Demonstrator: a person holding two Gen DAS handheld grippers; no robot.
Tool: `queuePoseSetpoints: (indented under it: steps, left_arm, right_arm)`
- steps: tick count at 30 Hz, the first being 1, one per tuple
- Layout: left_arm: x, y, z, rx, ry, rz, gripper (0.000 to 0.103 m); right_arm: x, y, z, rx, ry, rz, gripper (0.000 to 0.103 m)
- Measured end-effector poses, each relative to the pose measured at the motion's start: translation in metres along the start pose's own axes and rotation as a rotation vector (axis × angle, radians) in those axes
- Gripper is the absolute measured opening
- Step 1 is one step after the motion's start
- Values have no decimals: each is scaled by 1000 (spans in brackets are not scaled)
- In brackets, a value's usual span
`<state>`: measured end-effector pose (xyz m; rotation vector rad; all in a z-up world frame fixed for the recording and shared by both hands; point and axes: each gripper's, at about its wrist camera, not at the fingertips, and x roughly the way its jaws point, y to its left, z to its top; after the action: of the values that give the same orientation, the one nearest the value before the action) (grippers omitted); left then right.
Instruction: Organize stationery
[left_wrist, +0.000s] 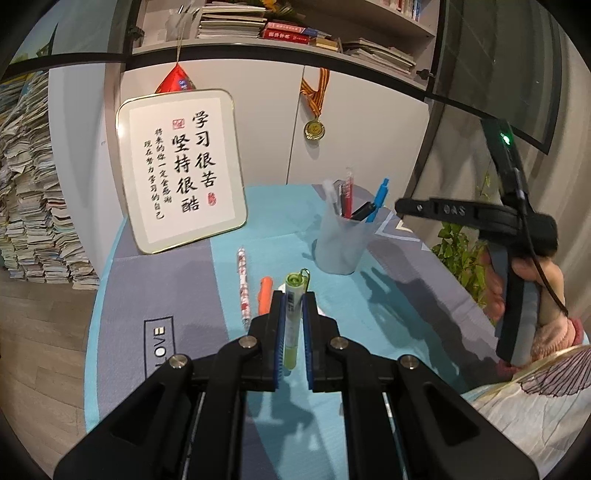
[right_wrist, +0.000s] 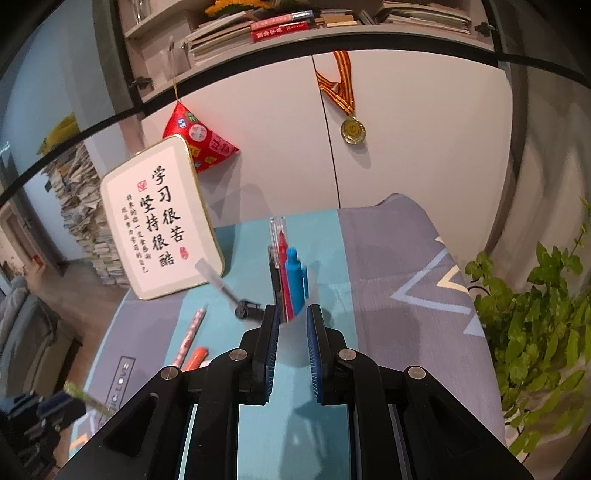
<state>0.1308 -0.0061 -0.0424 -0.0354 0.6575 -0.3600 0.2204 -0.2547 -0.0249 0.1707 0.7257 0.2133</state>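
My left gripper (left_wrist: 293, 300) is shut on a yellow-green marker (left_wrist: 292, 282), which points away over the cloth. In the right wrist view the same marker (right_wrist: 86, 398) shows blurred at the lower left. A translucent pen cup (left_wrist: 338, 245) holds red, blue, black and clear pens (left_wrist: 347, 195). A patterned pen (left_wrist: 243, 288) and an orange marker (left_wrist: 264, 295) lie on the cloth left of it. My right gripper (right_wrist: 291, 315), held by a hand (left_wrist: 532, 273), hovers beside the cup with its tip (left_wrist: 399, 205) by the blue pen (right_wrist: 295, 280). Its pads stand close together with nothing visibly clamped.
A framed calligraphy sign (left_wrist: 181, 170) leans against the white cabinet (left_wrist: 369, 122) at the table's back left. A medal (left_wrist: 314, 129) hangs on the cabinet. A leafy plant (right_wrist: 535, 317) stands off the table's right edge. Stacked papers (left_wrist: 33, 206) rise at the left.
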Motion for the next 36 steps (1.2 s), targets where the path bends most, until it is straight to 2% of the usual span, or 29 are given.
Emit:
queuePoseSetpoints:
  steps: [8,16,30,33,36]
  left_arm:
    - [9,-13,11,-45,-43,-33,7]
    - [1,-27,34,-103,-150,-50,7]
    - [11,-61,83,-84,-319,-34,7]
    - [23,-64,93,-96,-307,-38,7]
    - [33,-64,89,-93,-245,-77,7]
  right_arm:
    - [-20,-15,-22,-22,14,-7,15]
    - [-31,-27,-42,-58,28,3,15]
    - [-45,-53,-66,-52,44,17,15]
    - [-47,-58,-69,-46,46,13,15]
    - [-44,-64,-72,-38,64,13,15]
